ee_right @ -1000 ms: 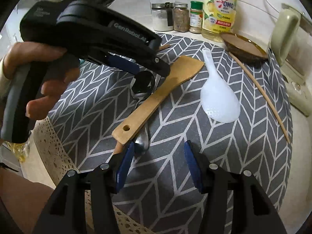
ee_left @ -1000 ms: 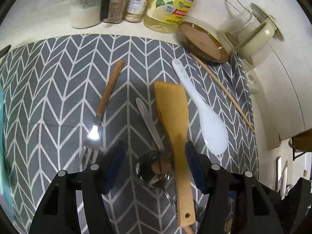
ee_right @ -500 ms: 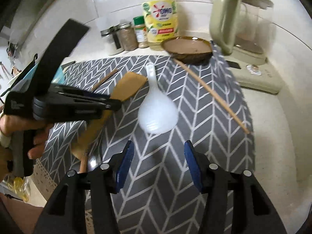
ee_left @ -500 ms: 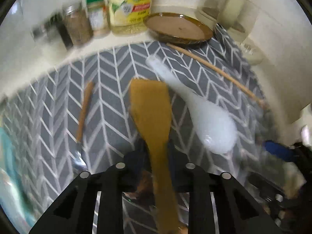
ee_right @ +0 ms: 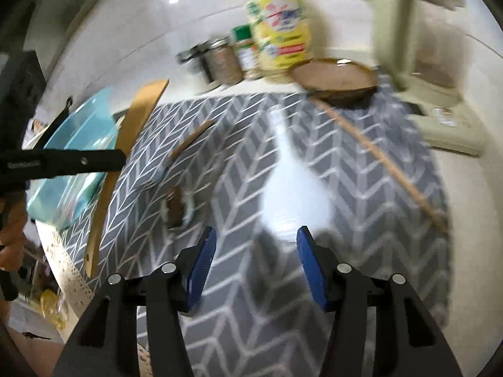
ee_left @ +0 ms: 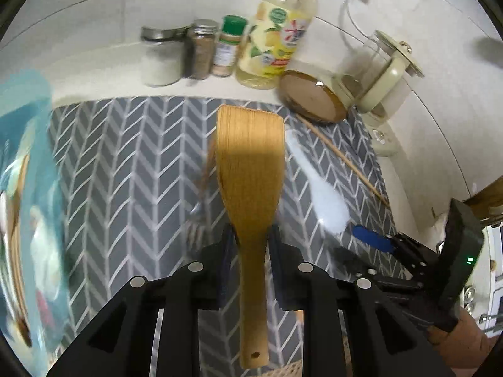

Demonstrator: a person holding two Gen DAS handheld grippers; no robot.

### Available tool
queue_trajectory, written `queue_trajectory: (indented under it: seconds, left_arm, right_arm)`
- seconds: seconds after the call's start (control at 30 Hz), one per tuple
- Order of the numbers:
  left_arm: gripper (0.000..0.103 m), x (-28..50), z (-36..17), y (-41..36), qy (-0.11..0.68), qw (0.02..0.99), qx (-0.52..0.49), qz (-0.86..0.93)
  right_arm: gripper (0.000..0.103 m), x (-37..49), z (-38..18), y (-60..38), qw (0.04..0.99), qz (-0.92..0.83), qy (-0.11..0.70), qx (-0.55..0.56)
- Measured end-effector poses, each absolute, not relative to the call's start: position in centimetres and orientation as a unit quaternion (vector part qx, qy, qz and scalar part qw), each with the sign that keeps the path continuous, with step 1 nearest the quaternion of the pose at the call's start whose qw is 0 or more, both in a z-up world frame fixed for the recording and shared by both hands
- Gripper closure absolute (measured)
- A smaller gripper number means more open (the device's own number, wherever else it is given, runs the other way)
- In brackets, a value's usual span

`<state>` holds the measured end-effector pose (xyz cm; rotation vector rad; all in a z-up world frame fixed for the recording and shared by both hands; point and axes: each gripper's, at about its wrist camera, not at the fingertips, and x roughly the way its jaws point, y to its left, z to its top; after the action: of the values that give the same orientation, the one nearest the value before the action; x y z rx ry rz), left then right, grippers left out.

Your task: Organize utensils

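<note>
My left gripper [ee_left: 250,245] is shut on the wooden spatula [ee_left: 248,169] and holds it lifted above the grey chevron mat [ee_left: 132,163]; the spatula also shows in the right wrist view [ee_right: 125,144]. My right gripper [ee_right: 256,260] is open and empty, just short of the white rice paddle [ee_right: 292,194] lying on the mat. A wood-handled fork [ee_right: 185,144], a metal spoon [ee_right: 177,209] and a long chopstick [ee_right: 380,160] lie on the mat. The paddle [ee_left: 320,188] and fork [ee_left: 201,194] show in the left wrist view.
Spice jars [ee_left: 201,50], a yellow dish-soap bottle [ee_left: 276,37], a brown bowl [ee_left: 311,97] and a cream kettle [ee_left: 386,75] stand along the back. A teal container [ee_left: 28,188] sits at the mat's left edge, also in the right wrist view [ee_right: 78,150].
My left gripper closed on the wooden spatula and lifted it off the mat. My right gripper moved forward toward the white rice paddle, staying open.
</note>
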<state>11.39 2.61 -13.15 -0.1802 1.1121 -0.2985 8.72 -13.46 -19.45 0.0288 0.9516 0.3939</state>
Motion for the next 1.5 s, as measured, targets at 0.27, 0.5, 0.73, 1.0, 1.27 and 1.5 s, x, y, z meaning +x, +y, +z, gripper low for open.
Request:
queue_trajectory:
  seconds: [0.27,0.5,0.73,1.0,1.27,1.5]
  left_arm:
    - [0.080,8.6,-13.4,4.7,0.540,0.824,-0.101,-0.139]
    - [0.080,7.3,-13.1,5.1,0.546,0.820,-0.097,-0.144]
    - [0.080,7.0,-13.1,5.4,0.551,0.817,-0.094,-0.142]
    - [0.080,7.0,-12.7,5.0,0.549,0.817,-0.091,-0.149]
    - [0.080,6.5,-10.4,6.1,0.528,0.829,-0.105,-0.150]
    - [0.079,6.1,-7.6,6.8,0.500,0.845,-0.102,-0.157]
  right_arm:
    - [0.051,9.9,-20.2,-8.4,0.867,0.256,0.427,-0.021]
    - [0.051,13.3,-20.9,-6.9,0.851,0.310,0.415,-0.088]
    - [0.053,11.3,-21.1,-5.9,0.832,0.347,0.396,-0.176]
    - [0.064,11.2,-21.0,-5.6,0.857,0.288,0.404,-0.141]
    - [0.064,12.2,-19.0,-10.9,0.875,0.266,0.400,0.056]
    - [0.065,10.6,-16.0,-11.9,0.899,0.256,0.345,0.087]
